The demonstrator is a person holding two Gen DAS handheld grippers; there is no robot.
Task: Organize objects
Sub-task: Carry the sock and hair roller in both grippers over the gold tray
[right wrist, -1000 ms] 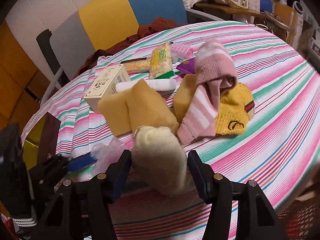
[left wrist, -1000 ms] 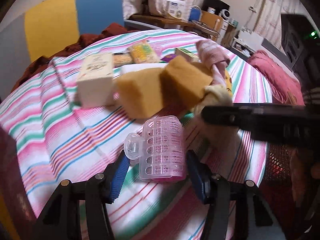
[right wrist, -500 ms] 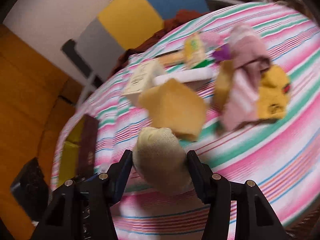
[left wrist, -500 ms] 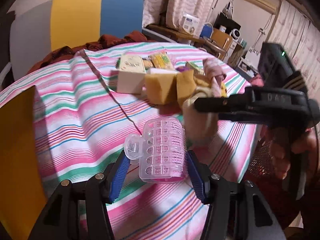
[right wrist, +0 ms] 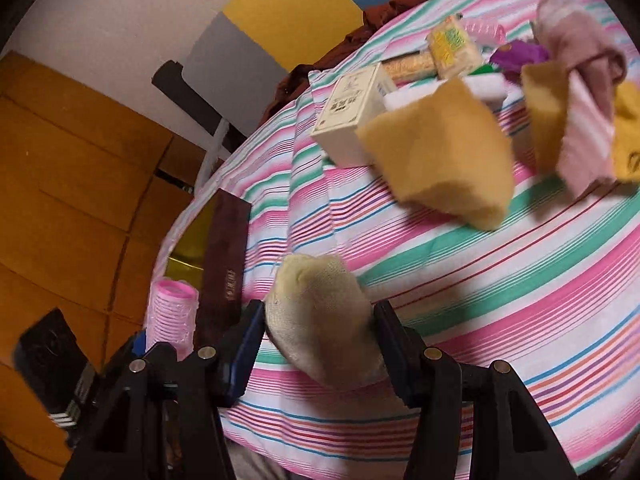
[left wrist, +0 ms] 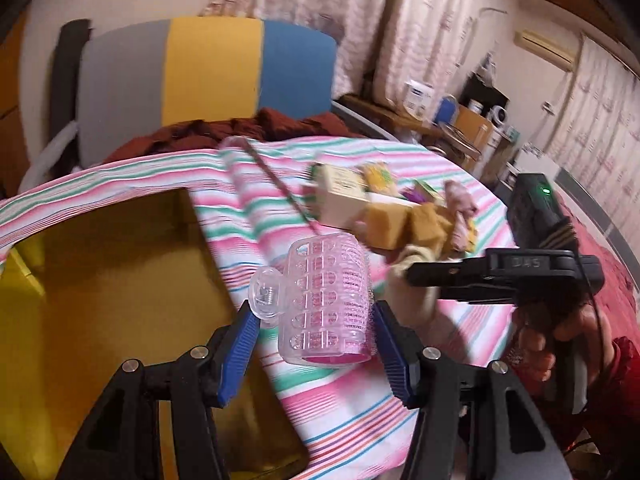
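Note:
My left gripper [left wrist: 316,340] is shut on a pink hair roller in a clear clip case [left wrist: 328,300], lifted above the striped tablecloth [left wrist: 248,200] beside a yellow-lined box [left wrist: 100,300]. My right gripper [right wrist: 318,344] is shut on a cream rolled sock [right wrist: 324,320], held over the cloth's near edge. In the left wrist view the right gripper [left wrist: 412,276] comes in from the right with the sock [left wrist: 408,300] in it. In the right wrist view the roller [right wrist: 172,316] shows at lower left.
A pile lies further on the cloth: two tan sponges [right wrist: 440,148], a cream carton [right wrist: 352,112], a pink striped sock [right wrist: 580,80], a yellow sock [right wrist: 628,132], snack packets [right wrist: 452,48]. A brown box lid [right wrist: 224,264] stands by the yellow box [right wrist: 192,248]. A chair [left wrist: 208,72] is behind.
My left gripper has carried the roller up and to the left, toward the yellow box. My right gripper has swung left with the sock, away from the pile.

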